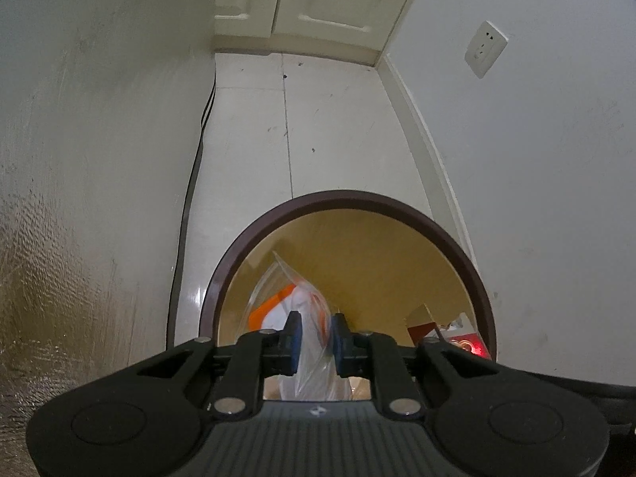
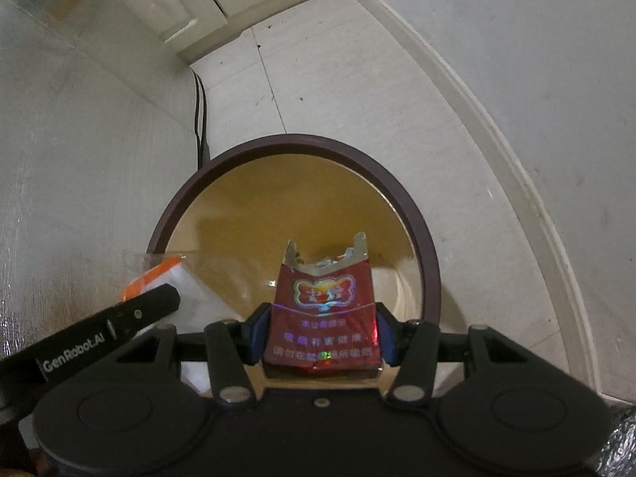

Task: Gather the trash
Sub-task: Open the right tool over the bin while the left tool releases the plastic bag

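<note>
A round bin with a dark brown rim (image 1: 357,196) (image 2: 298,139) and a yellow inside stands on the tiled floor below both grippers. My left gripper (image 1: 317,334) reaches over its near edge with a clear plastic bag (image 1: 306,298) holding something white and orange between its blue pads; the bag fills the narrow gap. My right gripper (image 2: 322,336) is shut on a torn-open red cigarette pack (image 2: 324,310), held above the bin's opening. In the right wrist view, a left finger (image 2: 151,306) and the bag (image 2: 171,274) show at the left. The red pack (image 1: 469,344) shows at the right of the left wrist view.
A black cable (image 1: 190,198) runs down the left wall beside the bin. The right wall carries a white socket (image 1: 485,48) and a skirting board (image 2: 497,139). Pale cabinet doors (image 1: 318,0) close the far end of the narrow floor strip.
</note>
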`<move>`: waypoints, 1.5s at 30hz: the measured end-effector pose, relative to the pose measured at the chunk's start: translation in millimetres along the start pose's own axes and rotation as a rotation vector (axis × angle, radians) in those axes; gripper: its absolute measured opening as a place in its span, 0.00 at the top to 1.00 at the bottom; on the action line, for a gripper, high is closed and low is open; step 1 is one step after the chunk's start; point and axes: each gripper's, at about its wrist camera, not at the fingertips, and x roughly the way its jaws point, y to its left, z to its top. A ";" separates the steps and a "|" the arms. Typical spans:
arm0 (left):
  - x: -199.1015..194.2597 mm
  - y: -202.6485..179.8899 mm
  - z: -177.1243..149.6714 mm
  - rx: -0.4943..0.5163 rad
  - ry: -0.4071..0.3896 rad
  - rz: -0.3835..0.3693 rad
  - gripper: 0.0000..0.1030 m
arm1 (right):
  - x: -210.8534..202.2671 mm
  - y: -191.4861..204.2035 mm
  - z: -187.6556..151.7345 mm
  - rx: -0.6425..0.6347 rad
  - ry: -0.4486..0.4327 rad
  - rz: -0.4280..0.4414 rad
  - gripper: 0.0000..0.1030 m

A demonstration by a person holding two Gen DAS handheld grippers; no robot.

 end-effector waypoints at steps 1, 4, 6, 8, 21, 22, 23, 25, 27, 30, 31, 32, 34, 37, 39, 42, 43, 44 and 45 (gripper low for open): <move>2.0 -0.1 0.6 -0.001 0.003 0.002 0.79 | -0.6 -0.2 -0.8 -0.002 0.002 -0.001 0.47; 5.3 1.2 -2.8 0.003 0.029 0.019 0.69 | 7.3 2.8 5.1 -0.003 0.007 -0.019 0.45; 6.4 1.1 -3.5 0.010 0.047 0.031 0.67 | 8.2 1.8 6.1 -0.003 0.010 -0.024 0.45; 7.9 0.6 -2.7 0.017 0.064 0.034 0.65 | 8.0 1.1 7.3 0.000 0.014 -0.028 0.42; 6.7 -1.9 -2.3 0.062 0.088 0.049 0.42 | 1.1 -4.2 7.8 -0.055 0.024 -0.032 0.40; 6.3 -1.9 -2.2 0.066 0.093 0.052 0.42 | 0.3 -4.3 7.4 -0.061 0.024 -0.034 0.40; 6.6 -1.9 -1.5 0.070 0.096 0.055 0.42 | 1.5 -3.1 8.1 -0.066 0.024 -0.036 0.40; 4.8 -1.4 -2.4 0.080 0.099 0.065 0.42 | 1.7 -1.8 7.2 -0.077 0.026 -0.040 0.40; 2.7 -1.1 -2.3 0.087 0.102 0.080 0.42 | -0.2 -1.9 6.7 -0.082 0.024 -0.040 0.40; -3.5 -0.5 -2.4 0.082 0.096 0.086 0.35 | -4.8 -2.6 7.0 -0.093 0.015 -0.040 0.39; -5.9 -0.6 -3.3 0.081 0.093 0.088 0.32 | -7.2 -2.5 7.1 -0.100 0.010 -0.041 0.37; -9.3 -0.4 -3.3 0.080 0.087 0.091 0.27 | -9.0 -2.3 7.0 -0.105 0.005 -0.042 0.36; -14.4 -0.2 -4.8 0.079 0.078 0.101 0.22 | -13.0 -1.9 6.2 -0.120 -0.003 -0.048 0.30; -22.8 3.6 -6.5 0.065 0.079 0.108 0.15 | -17.5 -0.5 3.9 -0.144 -0.009 -0.054 0.27; -27.9 7.2 -8.1 0.055 0.082 0.118 0.10 | -20.9 0.1 0.7 -0.163 -0.012 -0.064 0.25; -36.6 9.9 -10.2 0.059 0.090 0.146 0.07 | -28.8 -2.2 -4.0 -0.174 -0.033 -0.075 0.22; -39.0 9.4 -10.3 0.062 0.090 0.155 0.06 | -31.9 -5.2 -4.0 -0.174 -0.042 -0.085 0.20; -42.4 9.8 -11.1 0.064 0.086 0.162 0.04 | -34.7 -7.1 -4.0 -0.172 -0.050 -0.098 0.18; -45.1 8.6 -11.6 0.065 0.083 0.166 0.03 | -37.9 -9.0 -4.2 -0.168 -0.055 -0.106 0.16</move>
